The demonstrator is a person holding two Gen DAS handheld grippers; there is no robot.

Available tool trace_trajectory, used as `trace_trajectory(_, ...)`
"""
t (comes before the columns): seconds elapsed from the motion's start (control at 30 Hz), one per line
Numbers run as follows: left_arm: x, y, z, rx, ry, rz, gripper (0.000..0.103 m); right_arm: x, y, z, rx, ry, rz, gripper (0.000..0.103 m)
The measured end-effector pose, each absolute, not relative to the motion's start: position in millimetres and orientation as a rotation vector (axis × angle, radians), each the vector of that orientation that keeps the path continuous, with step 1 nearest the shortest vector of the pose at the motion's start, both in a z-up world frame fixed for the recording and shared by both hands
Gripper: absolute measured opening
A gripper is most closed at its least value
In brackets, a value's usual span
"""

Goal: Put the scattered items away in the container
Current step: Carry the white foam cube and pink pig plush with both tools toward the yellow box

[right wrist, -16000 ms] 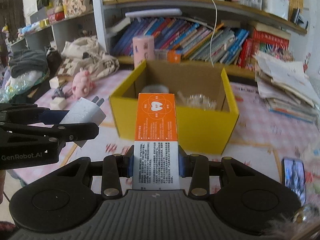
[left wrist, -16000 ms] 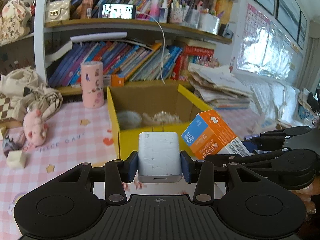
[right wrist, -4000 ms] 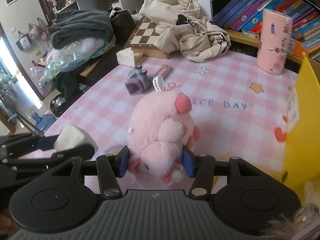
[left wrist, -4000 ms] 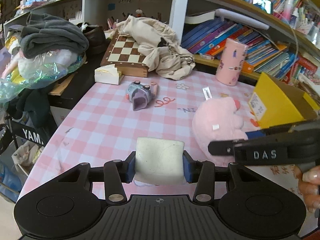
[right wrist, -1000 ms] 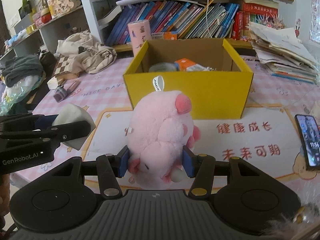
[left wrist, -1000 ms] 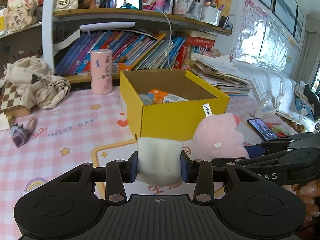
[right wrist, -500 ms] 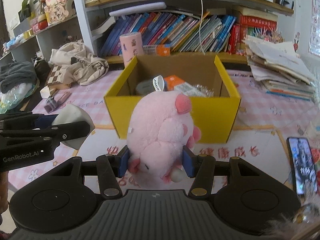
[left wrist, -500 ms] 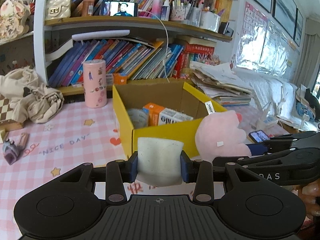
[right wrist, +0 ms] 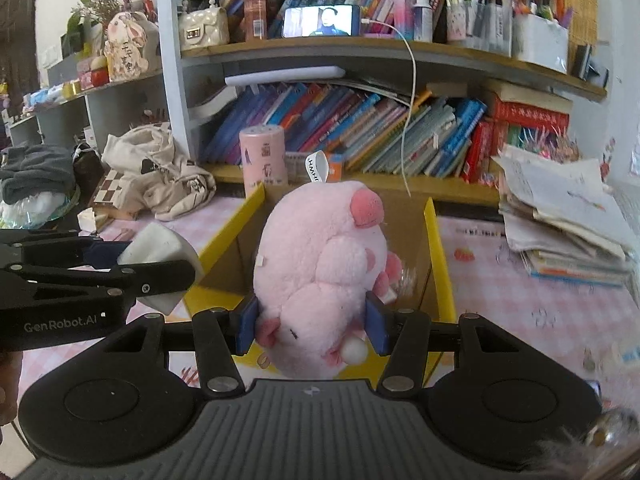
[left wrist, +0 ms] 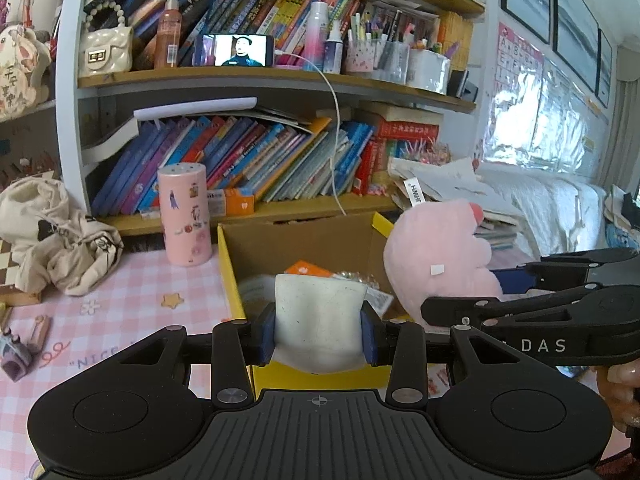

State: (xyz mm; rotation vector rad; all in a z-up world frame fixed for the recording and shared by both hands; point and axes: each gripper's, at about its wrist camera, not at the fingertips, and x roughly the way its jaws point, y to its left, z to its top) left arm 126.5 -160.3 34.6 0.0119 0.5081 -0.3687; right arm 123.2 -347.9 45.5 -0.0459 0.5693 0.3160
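Observation:
My left gripper [left wrist: 318, 330] is shut on a white soft block [left wrist: 318, 320] and holds it over the near edge of the yellow cardboard box [left wrist: 229, 272]. My right gripper [right wrist: 312, 320] is shut on a pink plush pig [right wrist: 320, 264] and holds it above the same box [right wrist: 438, 248]. The pig also shows in the left wrist view [left wrist: 436, 256], at the box's right side. The block shows in the right wrist view [right wrist: 158, 246] at the box's left corner. Inside the box lie an orange carton [left wrist: 306, 269] and other items, partly hidden.
A pink canister [left wrist: 185, 214] stands behind the box's left corner. A bookshelf [left wrist: 256, 168] runs along the back. A beige bag [left wrist: 60, 236] and a small grey toy [left wrist: 14, 354] lie on the pink checked cloth at left. Stacked papers [right wrist: 568, 216] sit at right.
Both grippers have moved forward and up toward the box with their loads; block and pig now hang over its opening rather than in front of it.

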Motion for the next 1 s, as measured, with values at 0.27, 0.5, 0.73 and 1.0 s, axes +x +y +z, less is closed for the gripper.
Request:
trace_trajectory(0.27,152.8,-180.2,33.8,0.041,0.518,-0.33,0.039,160.3,-361.7,46.5,-0.059,0.558,0.367,0.051)
trace_trajectory(0.5,179.2,-197.1,23.9,0.08,0.569,-0.322,0.039,199.3,-372.7,38.7,-0.069,0.579,0.391,0.051)
trace_trajectory(0.73,207.2,-210.5,10.6,0.112,0.629,-0.315,0.039,235.8,-378.6,26.3,-0.08,0.615,0.414,0.051)
trace_trajectory(1.0,232.3,-221.0,-8.0,0.128,0.711,-0.325,0.039,275.6,-383.1,6.5,-0.089,0.693,0.416,0.051)
